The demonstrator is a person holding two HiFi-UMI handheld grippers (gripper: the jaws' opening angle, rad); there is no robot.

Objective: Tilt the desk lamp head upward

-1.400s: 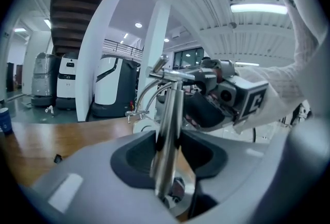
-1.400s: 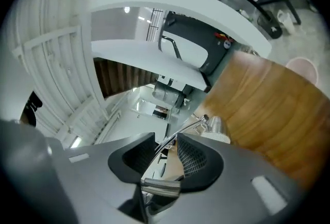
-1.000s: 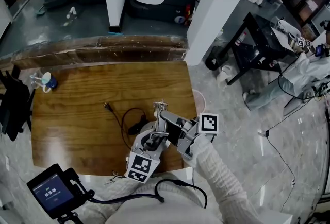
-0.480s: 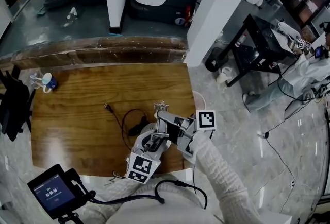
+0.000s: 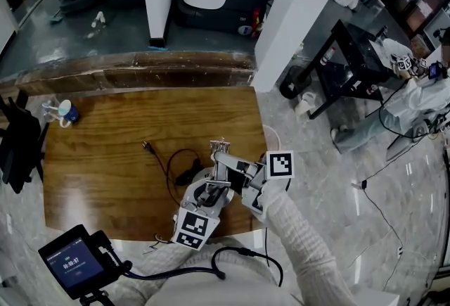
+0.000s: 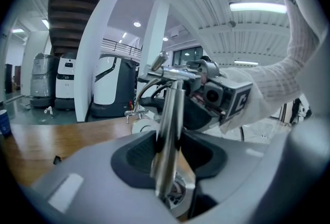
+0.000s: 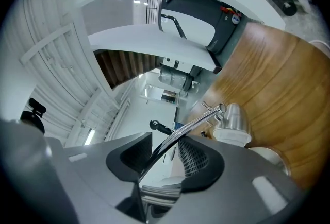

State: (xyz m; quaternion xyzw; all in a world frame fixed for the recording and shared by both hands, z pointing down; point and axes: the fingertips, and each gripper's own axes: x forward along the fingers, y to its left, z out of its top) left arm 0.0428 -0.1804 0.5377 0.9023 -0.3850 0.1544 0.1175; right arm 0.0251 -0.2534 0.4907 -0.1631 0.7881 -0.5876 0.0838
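Note:
The desk lamp (image 5: 219, 151) stands near the table's front right edge. Its upright metal pole (image 6: 168, 130) runs between the pads of my left gripper (image 6: 170, 155) and nearly fills the gap; the gripper is shut on it just above the base. The lamp's thin upper arm (image 7: 178, 138) passes between the jaws of my right gripper (image 7: 162, 160), with room on both sides. Those jaws have just been opening. The silver lamp head (image 7: 234, 120) hangs beyond them over the wood. In the head view, the left gripper (image 5: 209, 190) and right gripper (image 5: 230, 169) flank the lamp.
The lamp's black cord (image 5: 171, 165) loops left across the wooden table (image 5: 105, 157) to a plug (image 5: 145, 145). A blue-and-white cup (image 5: 66, 112) stands at the far left, beside a black object (image 5: 17, 144). A screen device (image 5: 70, 266) sits below the front edge.
My right gripper has rolled a little and its marker cube has shifted slightly left. The left gripper and the lamp's pole have kept still.

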